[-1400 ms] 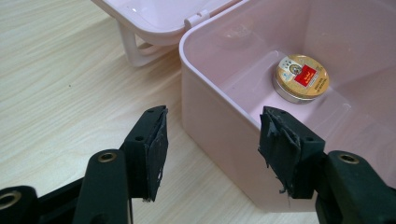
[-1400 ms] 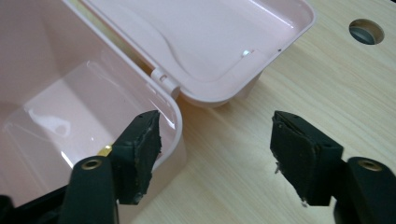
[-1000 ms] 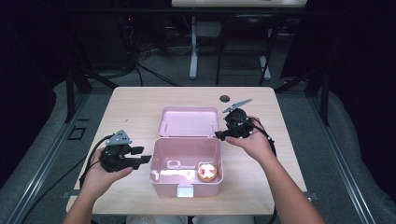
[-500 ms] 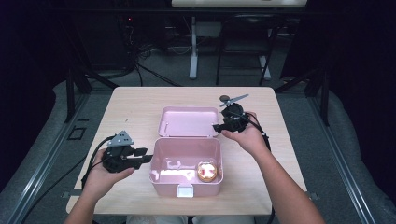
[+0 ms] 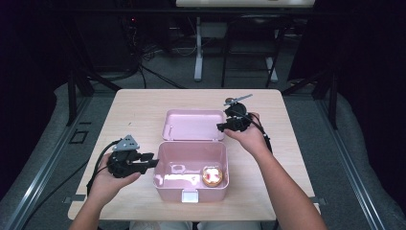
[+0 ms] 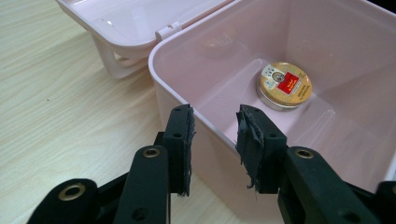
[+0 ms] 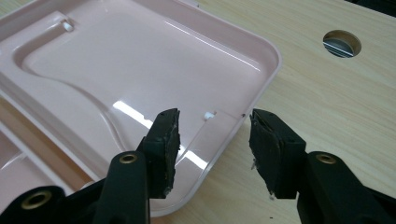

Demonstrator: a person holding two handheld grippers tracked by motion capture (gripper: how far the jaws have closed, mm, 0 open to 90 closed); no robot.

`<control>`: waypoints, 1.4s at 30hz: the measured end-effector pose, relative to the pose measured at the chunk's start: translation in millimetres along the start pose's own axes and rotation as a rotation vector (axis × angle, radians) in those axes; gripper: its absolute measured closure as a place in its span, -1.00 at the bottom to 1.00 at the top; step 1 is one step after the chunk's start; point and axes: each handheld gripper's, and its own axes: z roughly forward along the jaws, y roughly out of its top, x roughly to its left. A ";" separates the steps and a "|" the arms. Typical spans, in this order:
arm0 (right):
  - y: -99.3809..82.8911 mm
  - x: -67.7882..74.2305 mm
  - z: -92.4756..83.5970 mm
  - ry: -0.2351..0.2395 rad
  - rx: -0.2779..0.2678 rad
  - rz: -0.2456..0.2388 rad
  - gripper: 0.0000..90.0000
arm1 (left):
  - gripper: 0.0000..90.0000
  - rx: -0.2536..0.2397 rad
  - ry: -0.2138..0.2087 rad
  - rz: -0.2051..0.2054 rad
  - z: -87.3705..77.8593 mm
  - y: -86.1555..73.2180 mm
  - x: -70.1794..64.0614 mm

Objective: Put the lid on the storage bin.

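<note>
A pink plastic box (image 5: 191,184) stands open near the table's front edge, its lid (image 5: 194,125) lying flat behind it. Inside the box lies a round gold tin with a red label (image 6: 285,86) (image 5: 212,175). My left gripper (image 5: 151,163) (image 6: 215,144) is open at the box's left wall, its jaws straddling the rim (image 6: 205,121). Over the lid's right edge (image 7: 261,79) hangs my right gripper (image 5: 221,126) (image 7: 212,144), open with nothing between its jaws.
A round hole (image 7: 342,43) in the wooden tabletop (image 5: 139,112) lies beyond the lid at the back right. Bare table spreads left and right of the box. Dark floor, cables and stands surround the table.
My right gripper has moved back and slightly up along the lid's right edge. The left gripper has stayed at the box's left wall.
</note>
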 end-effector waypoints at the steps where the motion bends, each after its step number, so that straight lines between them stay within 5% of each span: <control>1: 0.9 -0.2 1.5 -0.001 0.004 0.000 0.16 | 0.47 0.002 0.001 0.001 0.2 0.0 -0.1; 18: 8.4 -1.5 18.4 -0.025 0.006 0.023 0.16 | 0.64 0.017 -0.011 0.015 4.5 0.4 -5.0; 31: 12.3 -11.9 33.9 -0.070 0.023 0.124 0.18 | 0.68 0.012 -0.013 0.013 4.2 0.1 -5.0; 42: 12.1 -16.8 46.4 -0.111 0.028 0.163 0.17 | 0.69 0.012 -0.013 0.012 4.0 -0.1 -4.8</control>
